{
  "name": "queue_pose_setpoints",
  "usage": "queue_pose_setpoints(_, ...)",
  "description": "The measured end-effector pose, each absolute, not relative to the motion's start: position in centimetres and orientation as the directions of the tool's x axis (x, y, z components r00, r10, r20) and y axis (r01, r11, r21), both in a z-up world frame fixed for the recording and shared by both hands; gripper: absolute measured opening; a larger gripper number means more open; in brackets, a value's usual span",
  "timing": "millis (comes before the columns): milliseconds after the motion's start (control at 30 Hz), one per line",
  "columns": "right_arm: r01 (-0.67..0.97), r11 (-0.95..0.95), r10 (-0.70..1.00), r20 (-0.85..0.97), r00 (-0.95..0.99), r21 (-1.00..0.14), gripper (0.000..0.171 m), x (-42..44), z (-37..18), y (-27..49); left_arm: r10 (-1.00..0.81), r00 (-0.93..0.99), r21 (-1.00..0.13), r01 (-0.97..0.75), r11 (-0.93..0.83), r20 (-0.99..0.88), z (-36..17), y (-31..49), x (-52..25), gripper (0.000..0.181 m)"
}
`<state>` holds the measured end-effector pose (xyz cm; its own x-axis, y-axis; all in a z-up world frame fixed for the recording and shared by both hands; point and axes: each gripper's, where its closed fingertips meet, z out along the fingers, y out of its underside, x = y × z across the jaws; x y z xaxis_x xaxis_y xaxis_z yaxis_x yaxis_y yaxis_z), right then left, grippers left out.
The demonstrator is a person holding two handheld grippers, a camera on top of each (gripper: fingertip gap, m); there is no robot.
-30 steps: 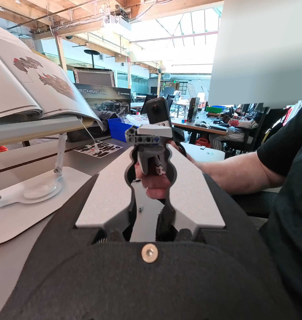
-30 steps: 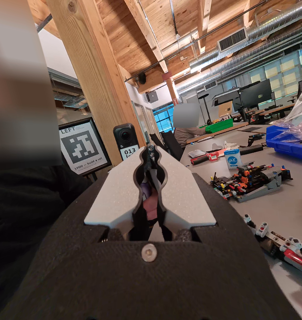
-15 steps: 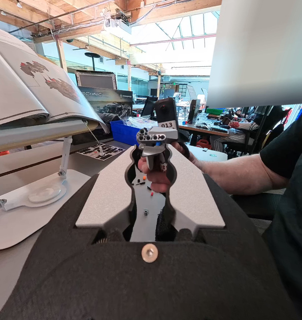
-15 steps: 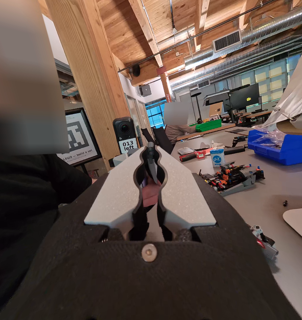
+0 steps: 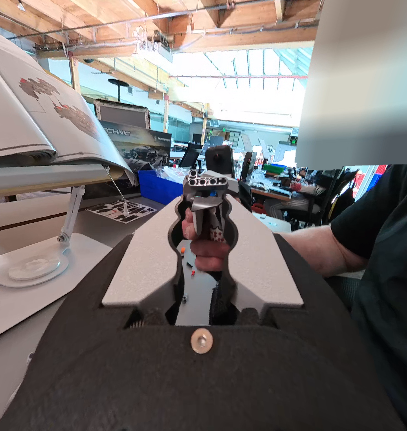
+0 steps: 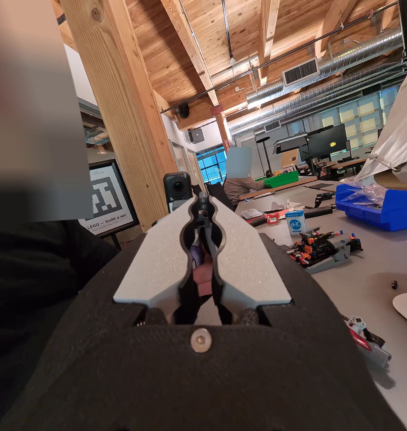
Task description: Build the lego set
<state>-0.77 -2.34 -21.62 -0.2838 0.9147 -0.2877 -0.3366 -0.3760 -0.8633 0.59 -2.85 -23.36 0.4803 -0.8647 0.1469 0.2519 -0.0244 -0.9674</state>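
Both tools raised off bench [image 6: 337,286], face to face. Left tool [image 5: 203,200] and right tool [image 6: 203,206] each narrow, clamping grey part [image 5: 206,184] between them, apparently for mating.

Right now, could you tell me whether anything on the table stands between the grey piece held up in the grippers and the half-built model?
Nothing visible does. The grey piece is gripped above the table; only bare tabletop shows before the half-built model, with the white tub beyond it.

White gum container [image 6: 295,221], green bin [image 6: 282,180], seated person [image 6: 238,187], possibly a monitor [image 6: 327,144]
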Motion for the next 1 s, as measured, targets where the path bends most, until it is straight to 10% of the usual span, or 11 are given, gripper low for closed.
queue_pose_setpoints(1000, -0.328, -0.322, 0.934, -0.242, -0.263, -0.888, 0.004, -0.4, -21.9, -3.0, -0.888, 0.408, -0.926, 0.374, -0.052, 0.214, -21.9, -3.3, 0.3, 0.028)
